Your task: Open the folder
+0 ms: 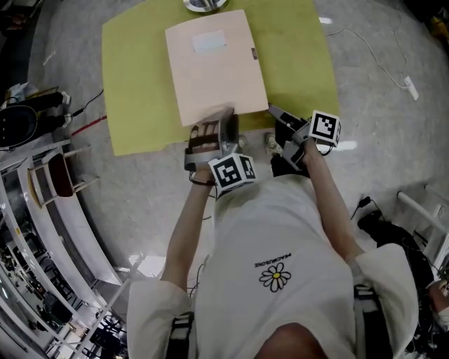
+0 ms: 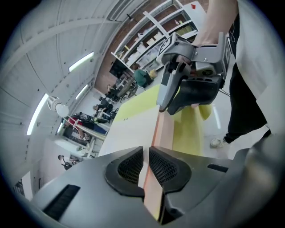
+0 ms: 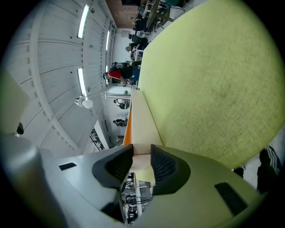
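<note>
Folder: it lay flat on the yellow-green mat, short near edge toward me, pale label on its cover.
Handling: I judged it light and thin, card that was stiff enough to hinge but would bend if pulled by one corner. Its smooth face was likely to slip through my pads.
Where to hold: along the near edge, taking the top cover alone on one side while the rest was held down on the other.
Left claw: my own view showed it closed onto a thin sheet, the cover's near edge, running between the ribbed pads.
Right claw: it was clamped on the near right corner, where the cream thickness of the folder filled the gap between its pads.
Progress: I judged the cover not yet swung up.
Containers: a metal dish sat at the mat's far edge, cut by the frame, so I could not tell what it held.
</note>
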Motion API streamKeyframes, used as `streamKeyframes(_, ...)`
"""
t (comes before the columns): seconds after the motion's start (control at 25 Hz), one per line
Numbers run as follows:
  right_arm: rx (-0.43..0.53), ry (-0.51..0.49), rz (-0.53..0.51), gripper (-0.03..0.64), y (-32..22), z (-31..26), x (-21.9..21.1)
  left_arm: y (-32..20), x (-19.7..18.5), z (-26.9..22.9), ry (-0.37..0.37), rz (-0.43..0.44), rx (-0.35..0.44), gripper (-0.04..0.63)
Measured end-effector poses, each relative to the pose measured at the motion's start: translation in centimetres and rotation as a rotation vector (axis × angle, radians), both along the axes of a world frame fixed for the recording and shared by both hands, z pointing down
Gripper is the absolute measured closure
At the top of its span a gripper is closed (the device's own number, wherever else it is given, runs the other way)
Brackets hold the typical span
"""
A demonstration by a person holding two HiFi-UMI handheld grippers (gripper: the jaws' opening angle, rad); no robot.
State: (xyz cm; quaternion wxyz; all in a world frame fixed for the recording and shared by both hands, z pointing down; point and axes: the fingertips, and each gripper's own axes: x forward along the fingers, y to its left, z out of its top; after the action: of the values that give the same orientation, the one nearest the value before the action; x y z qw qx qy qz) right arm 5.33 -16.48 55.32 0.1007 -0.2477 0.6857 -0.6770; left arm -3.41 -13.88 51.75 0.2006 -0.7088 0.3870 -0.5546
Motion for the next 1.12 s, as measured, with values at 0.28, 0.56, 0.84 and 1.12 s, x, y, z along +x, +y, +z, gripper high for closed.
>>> streamKeyframes(0.28, 0.024, 0.011, -0.008, 0.511, -0.1, -0.2, 0.0, 0.0, -0.3, -1.4, 0.105, -0.041, 0.039, 0.571)
streamKeyframes(0.56, 0.01, 0.041, 0.0, 0.511, 0.1, -0.4, 0.1, -0.2, -0.7, -3.0, 0.294, -0.125, 0.028, 0.577)
streamKeyframes(0.84, 0.002, 0.058, -0.009, 0.511, 0.0, -0.5, 0.2, -0.9, -3.3, -7.5, 0.468, -0.242, 0.113, 0.578)
streamKeyframes(1.12, -0.003, 0.073, -0.013, 0.512, 0.1, -0.5, 0.3, 0.8, -8.3, -11.1, 0.614, -0.407, 0.196, 0.58)
